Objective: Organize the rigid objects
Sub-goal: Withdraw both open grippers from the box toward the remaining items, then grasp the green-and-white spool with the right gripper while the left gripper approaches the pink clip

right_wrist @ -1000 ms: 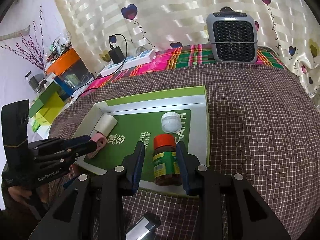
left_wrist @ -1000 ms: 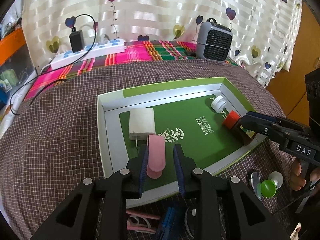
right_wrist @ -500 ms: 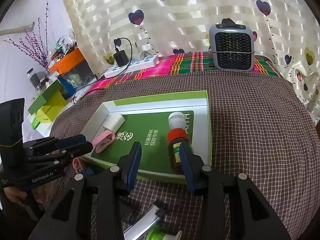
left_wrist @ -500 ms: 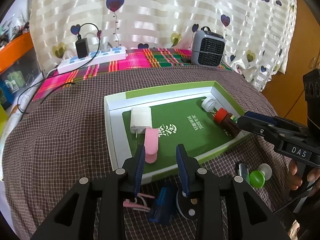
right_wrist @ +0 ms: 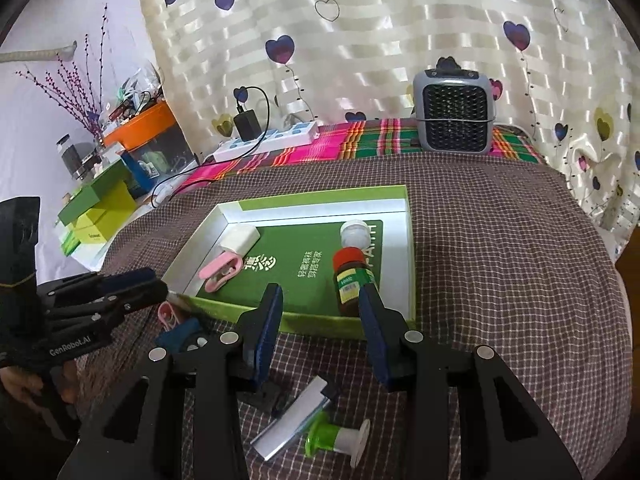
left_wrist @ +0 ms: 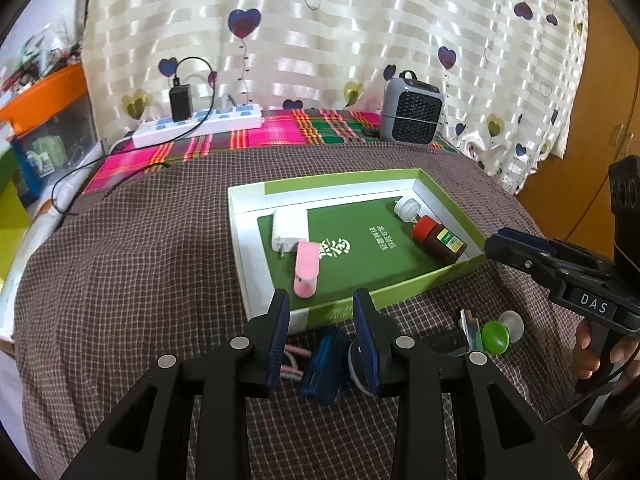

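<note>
A green box lid (left_wrist: 452, 196) (right_wrist: 402, 216) lies on the checked cloth. In it lie a white charger (left_wrist: 290, 229) (right_wrist: 239, 238), a pink clip (left_wrist: 306, 267) (right_wrist: 221, 272), a white cap (left_wrist: 407, 208) (right_wrist: 354, 233) and a brown bottle with a red cap (left_wrist: 440, 240) (right_wrist: 352, 280). My left gripper (left_wrist: 322, 312) is open and empty, in front of the lid's near edge. My right gripper (right_wrist: 320, 310) is open and empty, just short of the lid. Loose in front of the lid lie a blue clip (left_wrist: 322, 364), a pink hook (right_wrist: 167, 314), a silver clip (right_wrist: 294, 416) and a green suction knob (left_wrist: 496, 336) (right_wrist: 334, 438).
A grey fan heater (left_wrist: 412, 108) (right_wrist: 454, 106) and a power strip with a black plug (left_wrist: 198, 124) (right_wrist: 264, 140) stand at the back on striped cloth. Green boxes (right_wrist: 100, 208) and an orange bin (left_wrist: 44, 92) are at the left.
Both grippers have drawn back from the lid toward me and opened. The pink clip and the brown bottle now lie free in the lid.
</note>
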Demonstrator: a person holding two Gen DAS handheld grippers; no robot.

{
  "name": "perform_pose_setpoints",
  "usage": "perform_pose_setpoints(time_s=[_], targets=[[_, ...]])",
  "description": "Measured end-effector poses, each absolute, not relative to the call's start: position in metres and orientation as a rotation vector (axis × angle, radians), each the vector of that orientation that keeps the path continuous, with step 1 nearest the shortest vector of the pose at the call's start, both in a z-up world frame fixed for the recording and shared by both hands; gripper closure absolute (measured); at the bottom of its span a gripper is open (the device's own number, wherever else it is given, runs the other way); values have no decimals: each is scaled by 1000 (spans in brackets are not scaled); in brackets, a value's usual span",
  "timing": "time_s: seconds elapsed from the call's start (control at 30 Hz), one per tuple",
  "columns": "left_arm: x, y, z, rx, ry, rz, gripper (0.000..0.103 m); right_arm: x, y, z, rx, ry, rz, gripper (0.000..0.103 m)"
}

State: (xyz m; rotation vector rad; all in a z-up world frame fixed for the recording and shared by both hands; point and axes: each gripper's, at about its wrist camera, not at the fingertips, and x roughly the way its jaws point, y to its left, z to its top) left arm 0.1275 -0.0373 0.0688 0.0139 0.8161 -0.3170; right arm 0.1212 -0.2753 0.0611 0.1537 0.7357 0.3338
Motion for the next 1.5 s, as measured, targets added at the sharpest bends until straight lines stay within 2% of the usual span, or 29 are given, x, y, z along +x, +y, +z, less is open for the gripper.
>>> perform_pose_setpoints(time_s=[0.53, 0.6, 0.63, 0.67, 1.5], targets=[[97, 3, 56, -81, 822, -277, 66, 75, -274, 48, 60, 721, 198, 60], [95, 7, 55, -97, 818, -285, 65, 72, -273, 45, 56, 731, 183, 55], [93, 9, 54, -105, 817, -291, 63, 70, -274, 44, 61, 735, 185, 48], [92, 11, 52, -110, 818, -295, 62, 68, -273, 43, 66, 742, 184, 45], [91, 29, 20, -149, 887, -312, 62, 56, -264, 23, 86, 785, 110, 45]])
